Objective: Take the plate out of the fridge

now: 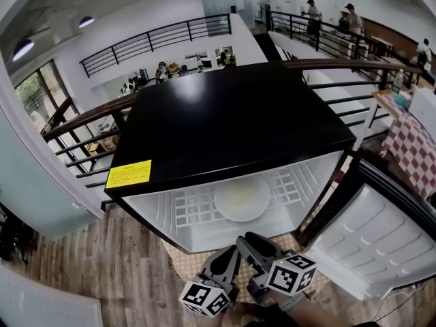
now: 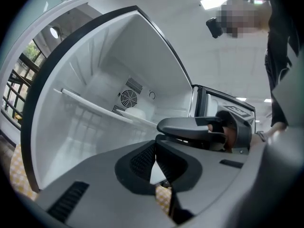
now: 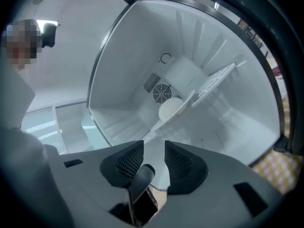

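Hovering just before the open fridge (image 1: 231, 121), both empty: left gripper (image 2: 156, 152) clenched, jaws meeting at the tips; right gripper (image 3: 154, 151) released, jaws apart. Beyond them, the plate (image 1: 242, 197) lies on the wire shelf (image 1: 194, 210) inside the fridge.

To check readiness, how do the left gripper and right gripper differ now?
The jaws of the left gripper meet at the tips; those of the right gripper stand apart. The right gripper reaches nearer the fridge than the left gripper. Both hold nothing and face the plate.
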A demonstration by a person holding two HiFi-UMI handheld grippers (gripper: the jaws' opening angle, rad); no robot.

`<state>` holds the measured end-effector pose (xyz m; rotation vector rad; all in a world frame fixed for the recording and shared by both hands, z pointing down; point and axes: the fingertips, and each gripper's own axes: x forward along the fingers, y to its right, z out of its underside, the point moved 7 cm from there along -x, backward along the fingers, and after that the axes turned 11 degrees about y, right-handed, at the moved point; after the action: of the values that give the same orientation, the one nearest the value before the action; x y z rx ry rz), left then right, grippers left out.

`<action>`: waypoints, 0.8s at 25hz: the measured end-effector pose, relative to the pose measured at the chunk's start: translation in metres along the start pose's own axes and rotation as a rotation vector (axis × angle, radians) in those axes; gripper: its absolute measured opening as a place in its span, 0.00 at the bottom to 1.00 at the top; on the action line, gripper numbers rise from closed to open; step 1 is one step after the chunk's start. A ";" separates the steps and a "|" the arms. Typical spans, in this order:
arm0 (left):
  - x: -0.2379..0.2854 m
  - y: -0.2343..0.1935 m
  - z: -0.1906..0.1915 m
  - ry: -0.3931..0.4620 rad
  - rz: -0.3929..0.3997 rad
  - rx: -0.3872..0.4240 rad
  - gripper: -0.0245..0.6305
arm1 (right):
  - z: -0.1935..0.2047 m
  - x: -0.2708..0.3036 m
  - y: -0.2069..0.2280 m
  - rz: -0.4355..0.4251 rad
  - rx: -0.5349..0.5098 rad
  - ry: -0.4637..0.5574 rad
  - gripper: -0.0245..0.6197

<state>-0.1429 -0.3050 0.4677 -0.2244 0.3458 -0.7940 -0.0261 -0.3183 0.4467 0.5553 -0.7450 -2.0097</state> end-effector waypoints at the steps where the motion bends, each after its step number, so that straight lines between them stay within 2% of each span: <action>1: 0.002 0.000 -0.001 0.001 -0.001 0.000 0.05 | -0.004 0.002 0.002 0.008 0.027 0.011 0.23; 5: 0.007 -0.004 -0.001 0.008 -0.005 0.000 0.05 | -0.021 0.011 0.010 0.040 0.157 0.067 0.23; 8: 0.008 -0.006 -0.001 0.015 -0.014 -0.008 0.05 | -0.033 0.020 0.014 0.040 0.311 0.123 0.24; 11: 0.009 -0.006 0.001 0.006 -0.016 -0.011 0.05 | -0.036 0.024 0.021 0.078 0.438 0.133 0.24; 20: 0.011 -0.004 0.006 -0.004 -0.022 -0.020 0.05 | -0.040 0.031 0.026 0.132 0.516 0.117 0.21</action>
<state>-0.1361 -0.3154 0.4726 -0.2490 0.3480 -0.8117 -0.0009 -0.3670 0.4332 0.8858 -1.2041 -1.6432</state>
